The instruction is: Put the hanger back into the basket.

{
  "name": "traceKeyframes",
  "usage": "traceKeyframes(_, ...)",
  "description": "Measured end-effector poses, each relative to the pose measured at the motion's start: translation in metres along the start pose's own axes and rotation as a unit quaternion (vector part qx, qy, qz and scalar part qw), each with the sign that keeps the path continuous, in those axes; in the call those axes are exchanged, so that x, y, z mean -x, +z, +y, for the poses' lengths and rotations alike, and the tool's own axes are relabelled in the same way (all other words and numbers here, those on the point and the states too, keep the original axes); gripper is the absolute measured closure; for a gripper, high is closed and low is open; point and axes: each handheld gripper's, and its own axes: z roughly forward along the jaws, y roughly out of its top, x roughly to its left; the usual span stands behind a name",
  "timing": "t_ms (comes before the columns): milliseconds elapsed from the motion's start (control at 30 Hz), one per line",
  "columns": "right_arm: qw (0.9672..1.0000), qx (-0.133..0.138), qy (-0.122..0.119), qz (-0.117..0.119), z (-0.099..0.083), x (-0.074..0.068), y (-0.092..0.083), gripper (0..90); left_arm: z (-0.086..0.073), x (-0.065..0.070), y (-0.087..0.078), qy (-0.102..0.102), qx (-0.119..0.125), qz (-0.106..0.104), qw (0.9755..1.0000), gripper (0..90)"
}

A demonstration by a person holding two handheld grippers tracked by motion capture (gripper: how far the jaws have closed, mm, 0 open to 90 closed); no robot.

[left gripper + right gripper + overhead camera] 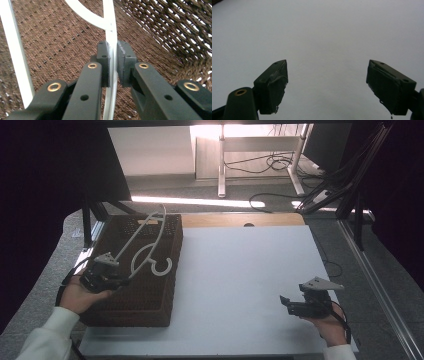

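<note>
A white plastic clothes hanger (145, 245) lies slanted over a brown woven basket (150, 305) at the table's left. My left gripper (122, 279) is shut on the hanger's thin bar near its lower end; in the left gripper view the white bar (111, 37) runs straight up between the two pads (103, 53), which press on it from both sides, above the basket's woven bottom (57, 42). The hanger's hook (162, 266) curls just right of that gripper. My right gripper (283, 301) rests at the table's right front, open, with nothing between its fingertips (274, 75).
The white table top (240, 280) stretches between basket and right hand. A strip of bare wood (240, 220) runs along its far edge. Beyond stand a desk frame (221, 165) and cables (272, 162) on the floor. Metal rails (375, 270) border the right side.
</note>
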Motion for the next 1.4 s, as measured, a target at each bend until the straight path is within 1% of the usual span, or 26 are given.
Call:
traceKeyframes(100,1.0,0.0,0.0,0.0,0.0,0.0,0.0,18.3,-0.002,-0.002,0.0,0.003,-0.002,0.002,1.0,82.2)
traceKeyframes(233,1.0,-0.002,-0.001,0.001,0.0,0.0,0.001,18.2,-0.002,-0.002,0.001,0.01,0.0,-0.003,0.9999,82.2)
traceKeyframes(267,1.0,-0.003,-0.002,0.001,0.0,0.0,0.001,18.1,-0.002,-0.001,0.001,0.017,-0.002,-0.005,0.9998,82.1)
traceKeyframes(367,1.0,-0.003,-0.002,0.001,0.0,0.0,0.001,18.1,-0.001,0.001,0.002,0.027,-0.007,-0.003,0.9996,82.1)
traceKeyframes(500,1.0,-0.004,-0.003,0.0,-0.001,0.0,0.001,18.0,0.0,-0.001,0.003,0.02,-0.007,-0.005,0.9998,82.0)
traceKeyframes(600,1.0,-0.004,-0.002,0.001,-0.001,0.0,0.001,18.0,-0.001,-0.003,0.005,0.024,-0.011,-0.018,0.9995,81.7)
traceKeyframes(633,1.0,-0.004,-0.002,0.001,-0.001,0.0,0.001,18.0,-0.001,-0.002,0.006,0.032,-0.011,-0.019,0.9992,80.4)
traceKeyframes(667,1.0,-0.004,-0.003,0.001,-0.001,0.0,0.001,18.0,-0.001,-0.002,0.007,0.034,-0.007,-0.018,0.9992,75.7)
traceKeyframes(700,1.0,-0.005,-0.003,0.001,-0.001,0.0,0.001,18.0,-0.001,-0.002,0.006,0.033,-0.004,-0.015,0.9993,67.6)
traceKeyframes(733,1.0,-0.005,-0.003,0.001,-0.001,0.0,0.002,18.0,-0.001,-0.002,0.006,0.031,-0.001,-0.014,0.9994,58.5)
traceKeyframes(800,1.0,-0.005,-0.003,0.001,-0.001,0.0,0.002,18.0,0.0,-0.003,0.004,0.026,0.006,-0.006,0.9996,50.1)
traceKeyframes(833,1.0,-0.006,-0.004,0.001,-0.001,0.0,0.002,17.9,0.0,-0.003,0.004,0.018,0.011,-0.001,0.9998,46.0)
traceKeyframes(900,1.0,-0.006,-0.003,0.001,-0.001,0.0,0.002,17.9,0.0,-0.004,0.002,0.01,0.014,0.004,0.9998,38.1)
traceKeyframes(1067,1.0,-0.006,-0.004,0.001,-0.001,0.0,0.002,17.9,0.0,0.001,-0.003,0.0,0.036,0.019,0.9992,34.3)
traceKeyframes(1167,1.0,-0.005,-0.003,0.001,-0.001,0.0,0.002,17.9,0.001,0.007,-0.004,-0.005,0.047,0.017,0.9987,31.6)
traceKeyframes(1233,1.0,-0.005,0.0,0.004,-0.001,0.0,0.002,17.9,0.004,0.011,-0.004,-0.006,0.051,0.012,0.9986,29.5)
traceKeyframes(1400,0.9998,0.006,-0.005,0.016,0.004,-0.001,0.002,17.6,0.012,0.027,-0.004,-0.011,0.07,0.005,0.9975,27.6)
